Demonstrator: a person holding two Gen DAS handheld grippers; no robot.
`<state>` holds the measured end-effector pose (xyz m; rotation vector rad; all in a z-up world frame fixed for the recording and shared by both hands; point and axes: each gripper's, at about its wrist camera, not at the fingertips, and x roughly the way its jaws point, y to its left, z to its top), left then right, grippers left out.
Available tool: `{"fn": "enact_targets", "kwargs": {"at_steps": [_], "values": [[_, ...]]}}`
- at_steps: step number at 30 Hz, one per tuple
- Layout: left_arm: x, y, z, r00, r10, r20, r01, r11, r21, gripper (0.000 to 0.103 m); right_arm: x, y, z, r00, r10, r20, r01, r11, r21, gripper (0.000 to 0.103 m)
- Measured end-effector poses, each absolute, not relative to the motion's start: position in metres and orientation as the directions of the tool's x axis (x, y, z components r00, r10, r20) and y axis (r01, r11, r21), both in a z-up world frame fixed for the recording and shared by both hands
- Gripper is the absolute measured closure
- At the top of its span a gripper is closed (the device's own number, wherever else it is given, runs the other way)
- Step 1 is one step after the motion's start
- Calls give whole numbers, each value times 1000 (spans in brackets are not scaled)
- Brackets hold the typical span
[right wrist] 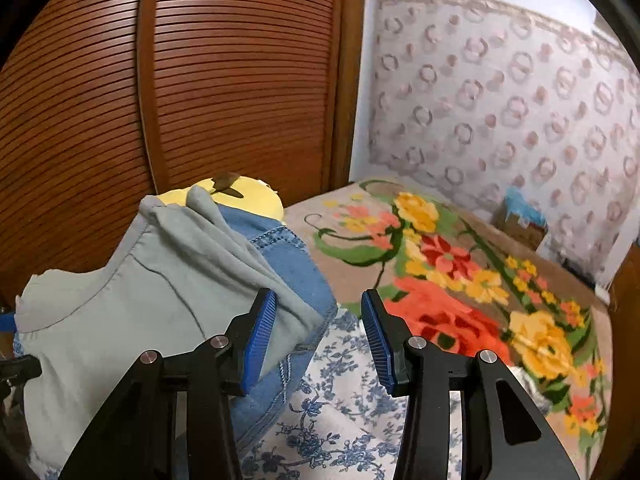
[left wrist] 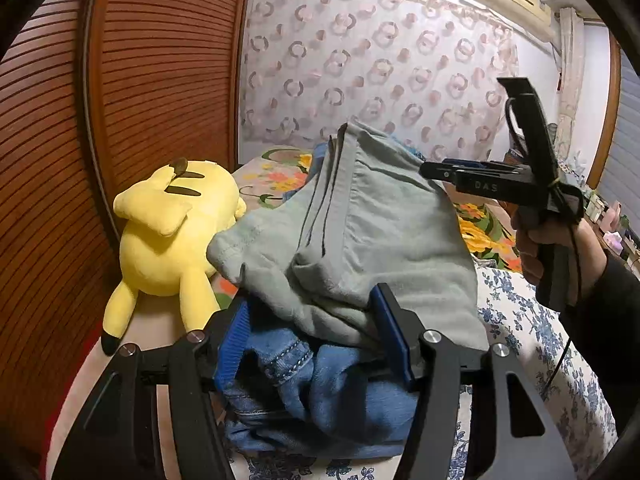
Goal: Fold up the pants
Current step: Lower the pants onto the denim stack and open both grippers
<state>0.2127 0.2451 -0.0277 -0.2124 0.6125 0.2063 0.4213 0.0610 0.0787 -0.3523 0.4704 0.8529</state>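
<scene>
Grey-green pants (left wrist: 360,232) lie folded on top of blue denim jeans (left wrist: 320,400) in a pile on the bed. My left gripper (left wrist: 316,340) has its blue pads spread wide on either side of the pile, with cloth bulging between them. My right gripper (right wrist: 318,336) is open and empty, just right of the pile; its left pad (right wrist: 260,332) sits against the grey pants' (right wrist: 140,300) edge. The jeans (right wrist: 296,272) show beneath. The right gripper also shows in the left wrist view (left wrist: 436,170), held by a hand, level with the pants' far side.
A yellow plush toy (left wrist: 172,236) lies left of the pile against a brown louvred wardrobe door (left wrist: 120,120). The bed has a blue floral sheet (right wrist: 340,420) and a bright flower blanket (right wrist: 460,280). A patterned curtain (left wrist: 380,72) hangs behind. A small box (right wrist: 520,224) sits far right.
</scene>
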Motion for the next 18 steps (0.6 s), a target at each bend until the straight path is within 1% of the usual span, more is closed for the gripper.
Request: {"fn": "enact_targets", "kwargs": {"at_steps": [3, 10, 14, 18], "values": [[213, 244, -27, 797, 131, -590, -256, 957, -134, 43, 420, 65, 82, 568, 635, -523, -780, 618, -96, 57], [203, 237, -19, 798, 143, -585, -253, 961, -111, 43, 390, 42, 87, 572, 674, -468, -780, 623, -57, 57], [194, 230, -11, 803, 147, -577, -242, 966, -90, 43, 366, 26, 81, 549, 690, -472, -792, 610, -30, 57], [184, 227, -6, 809, 142, -570, -236, 967, -94, 42, 347, 12, 82, 536, 696, -477, -793, 610, -1, 57]]}}
